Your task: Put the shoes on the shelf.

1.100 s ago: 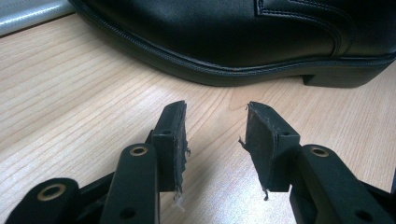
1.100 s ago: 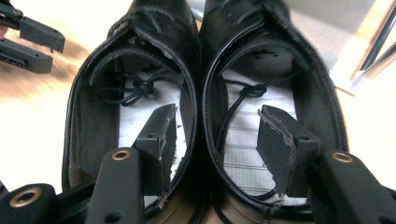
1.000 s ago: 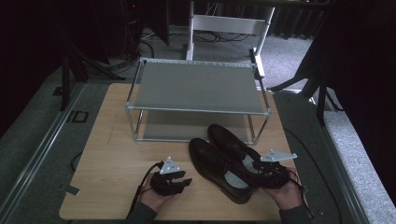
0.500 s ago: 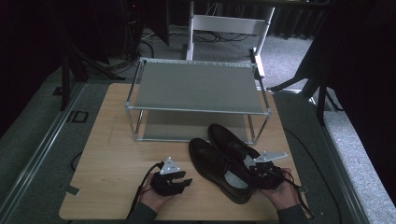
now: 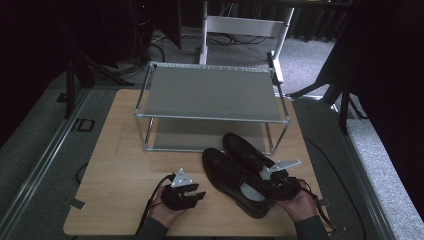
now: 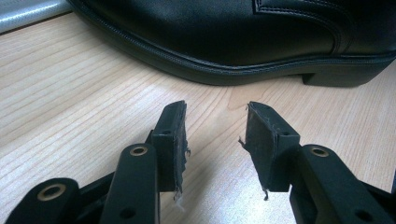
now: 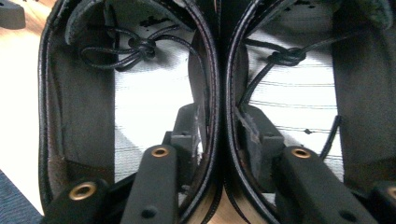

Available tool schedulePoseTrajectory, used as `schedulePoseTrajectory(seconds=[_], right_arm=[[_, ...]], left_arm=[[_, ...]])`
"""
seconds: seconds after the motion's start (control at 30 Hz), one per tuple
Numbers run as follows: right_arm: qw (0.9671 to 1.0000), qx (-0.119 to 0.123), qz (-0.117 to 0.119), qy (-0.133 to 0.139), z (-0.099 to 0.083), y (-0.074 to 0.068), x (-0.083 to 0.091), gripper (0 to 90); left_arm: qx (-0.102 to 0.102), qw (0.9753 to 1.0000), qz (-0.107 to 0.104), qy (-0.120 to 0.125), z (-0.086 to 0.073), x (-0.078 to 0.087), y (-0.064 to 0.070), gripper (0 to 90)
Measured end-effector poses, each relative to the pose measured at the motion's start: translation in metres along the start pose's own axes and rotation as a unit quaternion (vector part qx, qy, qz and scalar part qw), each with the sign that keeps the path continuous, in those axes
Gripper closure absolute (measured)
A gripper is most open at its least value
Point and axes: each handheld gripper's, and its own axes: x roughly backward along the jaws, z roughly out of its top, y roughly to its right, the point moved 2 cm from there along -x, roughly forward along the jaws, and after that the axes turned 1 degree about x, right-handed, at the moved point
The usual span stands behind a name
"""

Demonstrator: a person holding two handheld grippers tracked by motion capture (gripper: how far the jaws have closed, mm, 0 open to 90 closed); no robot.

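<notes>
We see a wooden table (image 5: pixel 120 165) carrying a two-tier metal rack (image 5: pixel 210 95) at its far half. Both rack shelves are bare; we see nothing on the top shelf or the lower one.

In front of the rack, right of centre, a pair of black shoes (image 5: pixel 240 172) lies side by side, touching along their inner walls, toes toward the rack and heels toward the person. In the right gripper view, each shoe opening holds a pale insole (image 7: pixel 140 107) and loose ends of knotted black lace (image 7: pixel 140 46).

The right gripper (image 5: pixel 280 181) sits at the heel end of the shoes, held by the right hand (image 5: pixel 299 205). Its jaws straddle the two adjoining inner walls: one jaw is inside each shoe, and the jaws are clenched on both walls together.

The left gripper (image 5: pixel 192 192) rests low over the table, just left of the shoes, held by the left hand (image 5: pixel 167 212). In the left gripper view, its jaws are released with a clear gap, grasping nothing, and point at the side of the nearer shoe (image 6: pixel 233 37).
</notes>
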Motion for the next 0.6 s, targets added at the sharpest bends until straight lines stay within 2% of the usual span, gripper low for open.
schedulePoseTrajectory(seconds=[0.2,0.3,0.4,0.47,0.6], right_arm=[[0.9999,-0.008,0.01,-0.004,0.0021,0.0012,-0.001,75.8],[0.9996,-0.025,0.014,0.008,0.0009,0.0034,-0.0002,78.6],[0.9993,-0.031,0.009,0.017,0.0,0.0033,0.0002,79.7],[0.9984,-0.048,0.014,0.027,-0.0011,0.0029,0.0004,80.2],[0.9978,-0.053,0.014,0.036,0.0006,-0.0002,0.0006,80.6]], left_arm=[[-0.002,1.0,-0.002,-0.002,0.0,-0.0025,0.001,58.6],[-0.002,1.0,-0.003,-0.002,0.0008,-0.0031,0.0016,58.6],[0.0,1.0,-0.001,-0.001,0.0012,-0.003,0.0013,58.6],[-0.001,1.0,0.0,0.0,0.0012,-0.0025,0.0006,58.6],[0.001,1.0,0.0,0.001,0.0007,-0.0011,-0.0003,58.6]])
